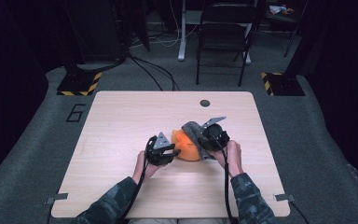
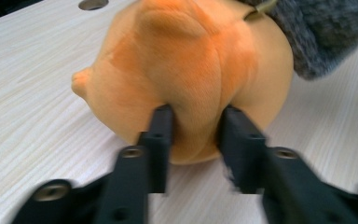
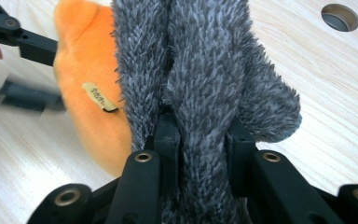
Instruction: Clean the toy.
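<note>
Just right of the table [image 1: 121, 116] centre, the left gripper [image 2: 193, 123] at nine o'clock pinches the orange plush toy [image 1: 186, 144] steady while the right gripper [image 3: 200, 135] at three o'clock clamps its grey furry cover [image 3: 200, 56], seemingly to work it along.

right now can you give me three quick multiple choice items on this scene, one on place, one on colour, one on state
1. Where does the round hole in the pale wooden table lie?
A. far edge
B. near edge
C. left corner

2. What colour is the smooth plush toy?
A. green
B. orange
C. white

3. What does the right tool do with the shaggy grey fabric?
A. clamps it
B. hovers above
C. lies beside

Answers: 1 A, the hole sits far from the person. 2 B, the plush is plainly orange. 3 A, grey pile is squeezed between the jaws.
</note>
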The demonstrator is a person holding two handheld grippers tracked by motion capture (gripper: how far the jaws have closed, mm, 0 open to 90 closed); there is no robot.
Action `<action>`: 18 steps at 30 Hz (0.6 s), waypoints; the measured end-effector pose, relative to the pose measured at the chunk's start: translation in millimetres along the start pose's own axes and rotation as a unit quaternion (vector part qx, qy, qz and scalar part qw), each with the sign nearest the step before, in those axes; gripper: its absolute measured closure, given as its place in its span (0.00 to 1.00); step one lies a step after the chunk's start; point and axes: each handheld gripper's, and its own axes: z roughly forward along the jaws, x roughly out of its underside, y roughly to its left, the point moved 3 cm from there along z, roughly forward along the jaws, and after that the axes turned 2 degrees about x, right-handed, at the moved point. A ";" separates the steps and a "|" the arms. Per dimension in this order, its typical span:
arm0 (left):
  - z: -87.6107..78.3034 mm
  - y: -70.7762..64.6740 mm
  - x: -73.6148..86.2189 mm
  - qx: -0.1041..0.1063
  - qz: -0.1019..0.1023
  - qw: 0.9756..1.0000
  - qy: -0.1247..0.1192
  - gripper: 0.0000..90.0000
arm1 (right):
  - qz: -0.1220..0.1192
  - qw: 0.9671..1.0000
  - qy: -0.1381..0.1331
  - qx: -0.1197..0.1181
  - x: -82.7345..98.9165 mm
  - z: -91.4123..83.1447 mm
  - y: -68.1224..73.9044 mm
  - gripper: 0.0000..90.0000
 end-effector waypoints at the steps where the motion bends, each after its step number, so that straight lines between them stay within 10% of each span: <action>1: 0.3 -1.8 1.0 -0.006 0.008 1.000 0.002 0.59 | -0.002 1.000 0.003 0.000 0.1 0.0 -1.6 0.80; 6: 8.8 -6.5 6.1 -0.032 0.050 0.998 0.009 0.49 | 0.002 1.000 -0.004 -0.001 -1.0 4.8 -2.7 0.80; 18: 7.0 -4.2 3.1 -0.036 0.034 0.999 -0.001 0.86 | 0.005 1.000 -0.021 0.006 -4.1 -4.6 -1.5 0.80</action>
